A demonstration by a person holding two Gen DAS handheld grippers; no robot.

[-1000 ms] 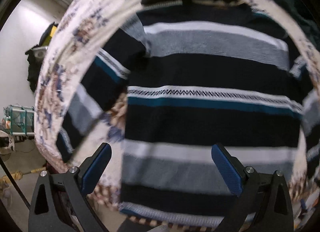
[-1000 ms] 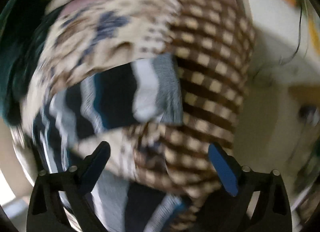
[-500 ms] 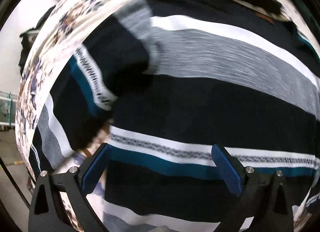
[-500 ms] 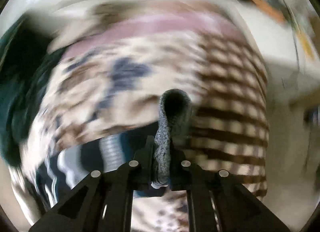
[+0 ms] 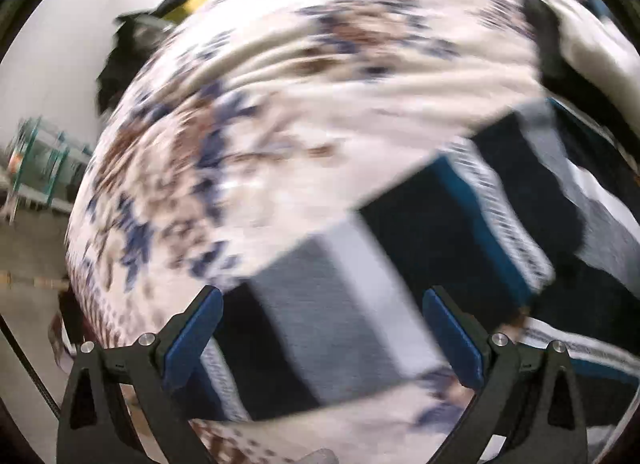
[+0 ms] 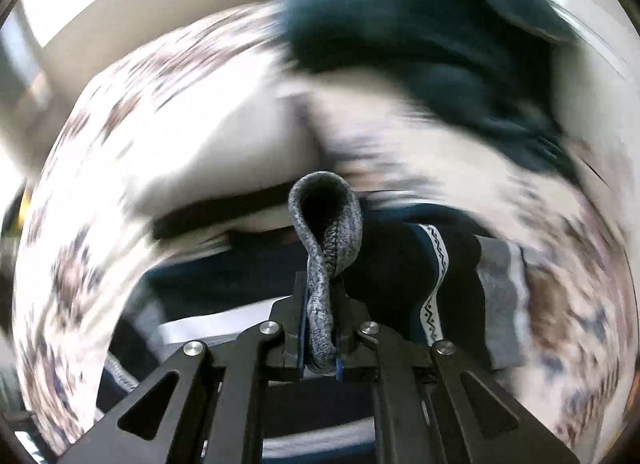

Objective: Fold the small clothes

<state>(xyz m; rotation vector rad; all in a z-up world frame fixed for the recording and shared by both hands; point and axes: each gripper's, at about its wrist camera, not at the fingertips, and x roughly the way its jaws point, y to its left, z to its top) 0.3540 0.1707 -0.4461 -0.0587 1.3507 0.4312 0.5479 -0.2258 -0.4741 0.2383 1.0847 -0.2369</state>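
Observation:
A striped sweater (image 5: 420, 248), in navy, grey, white and teal bands, lies on a cream floral cloth (image 5: 280, 103). My left gripper (image 5: 324, 340) is open and hovers just above a striped sleeve, with nothing between its blue pads. My right gripper (image 6: 320, 328) is shut on the sweater's grey cuff (image 6: 326, 223), which loops up out of the jaws. The rest of the sweater (image 6: 400, 264) lies below and to the right of it. Both views are blurred.
A dark teal garment (image 6: 420, 23) is piled on the floral cloth (image 6: 100, 183) at the back right. Off the cloth's left edge are the floor, a green rack (image 5: 40, 159) and a black object (image 5: 128, 47) by a white wall.
My right gripper has shut on the grey cuff and swung toward the teal garment. My left gripper has moved from over the sweater's body to the sleeve near the cloth, still open.

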